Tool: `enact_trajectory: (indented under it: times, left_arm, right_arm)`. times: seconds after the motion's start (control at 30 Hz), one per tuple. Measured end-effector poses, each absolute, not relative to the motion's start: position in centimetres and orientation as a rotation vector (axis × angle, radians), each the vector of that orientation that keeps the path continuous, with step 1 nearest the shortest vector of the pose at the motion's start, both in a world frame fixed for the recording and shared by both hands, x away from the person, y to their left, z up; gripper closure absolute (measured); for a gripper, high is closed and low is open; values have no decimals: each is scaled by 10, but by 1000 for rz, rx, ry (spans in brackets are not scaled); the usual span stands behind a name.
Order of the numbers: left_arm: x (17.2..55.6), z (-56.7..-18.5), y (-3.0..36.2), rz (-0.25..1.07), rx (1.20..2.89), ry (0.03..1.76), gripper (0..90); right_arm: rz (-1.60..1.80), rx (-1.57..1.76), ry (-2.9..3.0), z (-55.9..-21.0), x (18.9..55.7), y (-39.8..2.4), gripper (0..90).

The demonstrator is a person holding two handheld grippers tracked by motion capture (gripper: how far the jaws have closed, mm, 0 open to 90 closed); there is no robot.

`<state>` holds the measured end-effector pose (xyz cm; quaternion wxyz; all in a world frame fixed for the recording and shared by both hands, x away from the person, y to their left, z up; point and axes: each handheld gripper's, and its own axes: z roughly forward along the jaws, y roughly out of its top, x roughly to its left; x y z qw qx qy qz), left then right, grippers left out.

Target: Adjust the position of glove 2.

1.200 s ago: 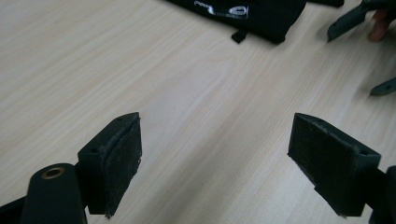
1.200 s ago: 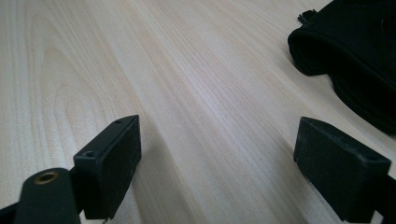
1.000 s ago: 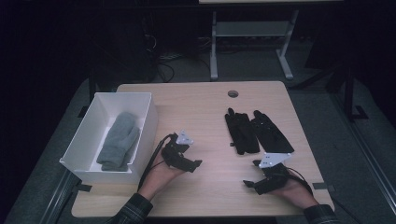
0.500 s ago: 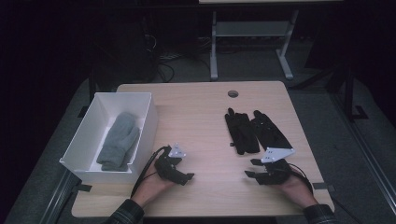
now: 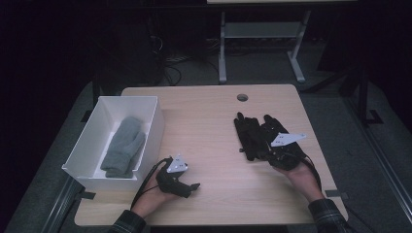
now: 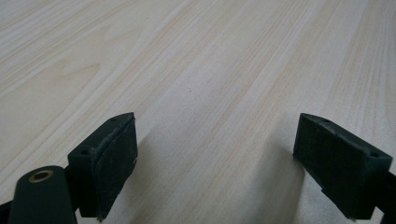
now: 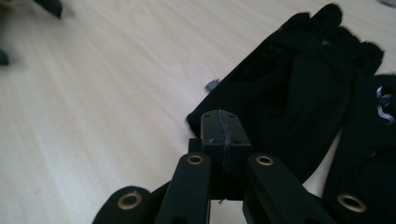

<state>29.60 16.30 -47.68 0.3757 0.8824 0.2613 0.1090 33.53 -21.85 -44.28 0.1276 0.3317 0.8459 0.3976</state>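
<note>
Right gripper (image 7: 223,122) has advanced to the black fabric gloves (image 5: 255,135), jaws just closing fully, nothing visibly pinched; gloves lie just beyond its fingertips. Left gripper (image 6: 215,158) gapes wide, empty. Regrasp likely.

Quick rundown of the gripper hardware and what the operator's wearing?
Both grippers, left gripper and right gripper, are black, each topped by a grey three-cornered plate, with black cables trailing. Jaws are blocky with dark pads on brass-riveted linkage arms. Dark plaid sleeves.

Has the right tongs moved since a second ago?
Yes. The right tongs went up the table to the black gloves, jaws closing together.
</note>
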Motion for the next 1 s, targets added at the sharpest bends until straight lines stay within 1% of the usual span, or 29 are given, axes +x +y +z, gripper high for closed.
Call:
enact_trajectory:
  times: [0.1, 0.17, 0.37, 0.53, 0.7, 1.0]
  left_arm:
    - [295, -476, 164, 283, 2258, 680, 130]
    - [295, -477, 164, 283, 2257, 680, 130]
    - [294, -477, 165, 283, 2256, 682, 130]
    - [294, -477, 165, 284, 2257, 681, 129]
    - [294, -477, 165, 285, 2261, 676, 129]
    - [294, -477, 165, 283, 2256, 680, 130]
  right_arm:
    - [1154, 980, 2464, -441, 351, -218, 900]
    - [1153, 982, 2467, -443, 355, -218, 900]
    - [1092, 993, 2503, -453, 376, -209, 900]
    - [1043, 1003, 2536, -463, 385, -205, 900]
    - [1081, 1015, 2560, -465, 385, -203, 900]
    - [1121, 894, 2666, -464, 371, -186, 900]
